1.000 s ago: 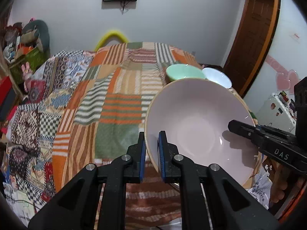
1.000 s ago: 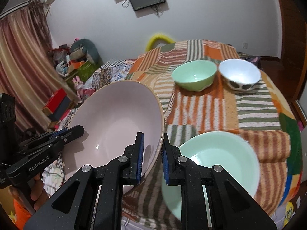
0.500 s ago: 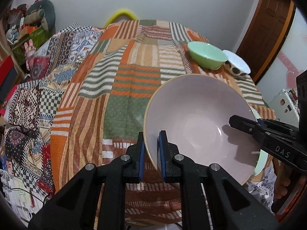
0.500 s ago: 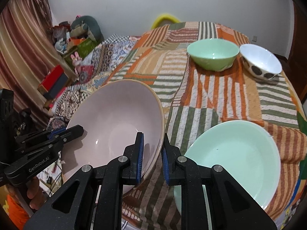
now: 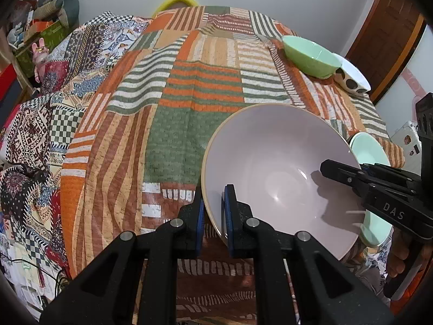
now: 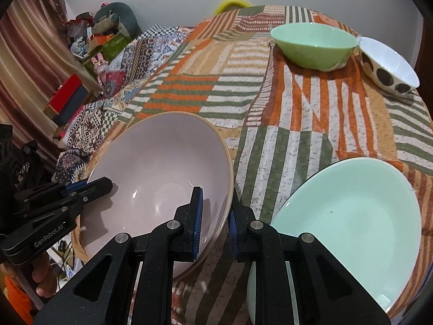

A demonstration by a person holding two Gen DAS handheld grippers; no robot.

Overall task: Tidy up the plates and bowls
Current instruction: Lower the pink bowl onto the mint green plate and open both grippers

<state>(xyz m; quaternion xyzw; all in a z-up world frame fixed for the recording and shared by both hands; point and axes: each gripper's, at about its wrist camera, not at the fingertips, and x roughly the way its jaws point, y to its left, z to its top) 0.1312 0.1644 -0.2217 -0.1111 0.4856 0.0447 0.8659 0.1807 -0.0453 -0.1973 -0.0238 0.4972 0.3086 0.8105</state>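
A large pink bowl (image 5: 278, 168) with a tan rim is held between both grippers above the near edge of the table; it also shows in the right wrist view (image 6: 159, 173). My left gripper (image 5: 212, 215) is shut on its left rim. My right gripper (image 6: 215, 214) is shut on its right rim, and it shows in the left wrist view (image 5: 335, 169). A mint green plate (image 6: 349, 222) lies on the table just right of the bowl. A green bowl (image 6: 314, 44) and a white bowl with dark spots (image 6: 387, 66) stand at the far right.
A striped patchwork cloth (image 5: 189, 81) covers the round table. Boxes and soft toys (image 6: 89, 46) are piled by the wall at the far left. A wooden door (image 5: 389, 35) is at the far right.
Both grippers have carried the pink bowl lower and tilted downward toward the table. The far bowls and mint plate now appear closer and larger.
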